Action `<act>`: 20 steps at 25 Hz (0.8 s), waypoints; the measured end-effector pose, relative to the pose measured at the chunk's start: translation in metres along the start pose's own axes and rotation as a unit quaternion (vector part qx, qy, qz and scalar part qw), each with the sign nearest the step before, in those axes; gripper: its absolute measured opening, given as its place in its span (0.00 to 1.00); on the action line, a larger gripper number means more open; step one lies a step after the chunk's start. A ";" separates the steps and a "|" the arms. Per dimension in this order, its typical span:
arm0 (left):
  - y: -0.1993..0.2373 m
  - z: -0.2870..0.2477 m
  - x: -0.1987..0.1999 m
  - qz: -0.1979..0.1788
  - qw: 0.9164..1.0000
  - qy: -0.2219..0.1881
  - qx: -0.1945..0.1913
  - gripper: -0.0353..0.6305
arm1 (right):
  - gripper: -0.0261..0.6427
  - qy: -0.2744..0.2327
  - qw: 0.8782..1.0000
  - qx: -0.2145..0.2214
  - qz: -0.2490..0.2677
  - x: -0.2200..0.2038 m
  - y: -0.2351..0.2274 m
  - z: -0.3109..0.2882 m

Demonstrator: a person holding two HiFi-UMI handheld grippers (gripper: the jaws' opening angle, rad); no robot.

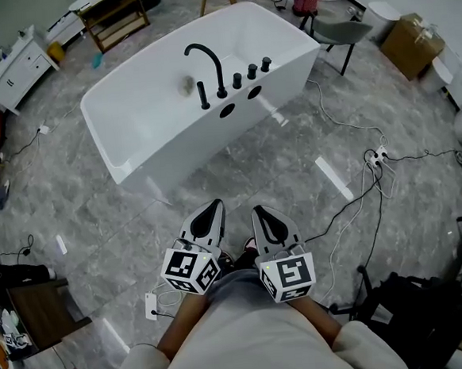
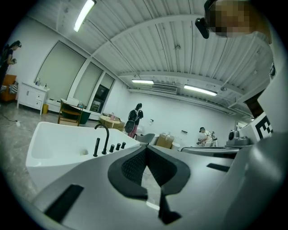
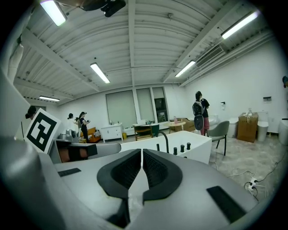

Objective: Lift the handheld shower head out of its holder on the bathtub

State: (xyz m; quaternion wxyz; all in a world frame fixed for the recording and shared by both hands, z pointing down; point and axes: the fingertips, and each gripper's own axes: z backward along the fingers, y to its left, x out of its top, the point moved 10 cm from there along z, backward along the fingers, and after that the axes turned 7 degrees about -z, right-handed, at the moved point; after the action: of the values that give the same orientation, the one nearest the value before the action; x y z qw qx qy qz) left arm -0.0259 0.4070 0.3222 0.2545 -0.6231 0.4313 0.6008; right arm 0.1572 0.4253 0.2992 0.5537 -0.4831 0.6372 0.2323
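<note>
Closest to the camera, the left gripper and the right gripper are hanging side by side over the grey floor. Both pairs of jaws are pressed together with nothing between them. Well apart from them, at twelve o'clock, the white bathtub is standing. The handheld shower head is sitting upright in its holder on the near rim, just at nine o'clock of the curved spout, with three knobs running off toward two o'clock. I am judging it a slim, stiff wand with a smooth black finish, light but likely slippery and probably tethered by a hose I cannot see. I am planning to clamp across its upper shaft and draw straight up.
</note>
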 end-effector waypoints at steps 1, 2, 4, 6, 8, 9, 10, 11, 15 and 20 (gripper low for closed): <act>-0.002 -0.004 0.000 -0.003 1.000 0.001 0.000 0.05 | 0.07 0.000 1.000 0.002 -0.003 0.000 -0.004 0.000; -0.005 -0.008 0.000 -0.007 1.000 0.002 -0.001 0.05 | 0.07 0.001 1.000 0.004 -0.006 -0.001 -0.007 0.000; -0.009 -0.014 -0.003 -0.015 1.000 0.007 -0.005 0.05 | 0.07 0.002 1.000 0.008 -0.011 -0.003 -0.012 -0.001; -0.012 -0.018 -0.007 -0.017 1.000 0.016 -0.006 0.05 | 0.07 0.005 1.000 0.013 -0.016 -0.005 -0.016 -0.004; -0.015 -0.018 -0.011 -0.017 1.000 0.026 -0.004 0.05 | 0.07 0.008 1.000 0.017 -0.023 -0.007 -0.021 -0.004; -0.017 -0.018 -0.012 -0.016 0.999 0.031 -0.003 0.05 | 0.07 0.009 0.999 0.018 -0.028 -0.008 -0.023 -0.004; -0.018 -0.019 -0.013 -0.015 0.999 0.033 -0.002 0.05 | 0.07 0.008 0.999 0.018 -0.032 -0.009 -0.026 -0.003; -0.019 -0.020 -0.013 -0.013 0.999 0.034 0.000 0.05 | 0.07 0.007 0.999 0.018 -0.036 -0.010 -0.028 -0.003; -0.016 -0.027 -0.013 -0.007 0.999 0.032 0.013 0.05 | 0.07 0.002 0.998 0.030 -0.057 -0.012 -0.035 -0.006; -0.008 -0.041 -0.016 -0.003 0.999 0.039 0.010 0.05 | 0.07 0.006 0.998 0.030 -0.057 -0.009 -0.044 -0.021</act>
State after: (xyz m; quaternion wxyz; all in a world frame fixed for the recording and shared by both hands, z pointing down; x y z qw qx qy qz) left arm 0.0036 0.3806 0.3427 0.2452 -0.6445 0.4452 0.5712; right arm 0.1850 0.3922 0.3240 0.5765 -0.5034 0.6184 0.1784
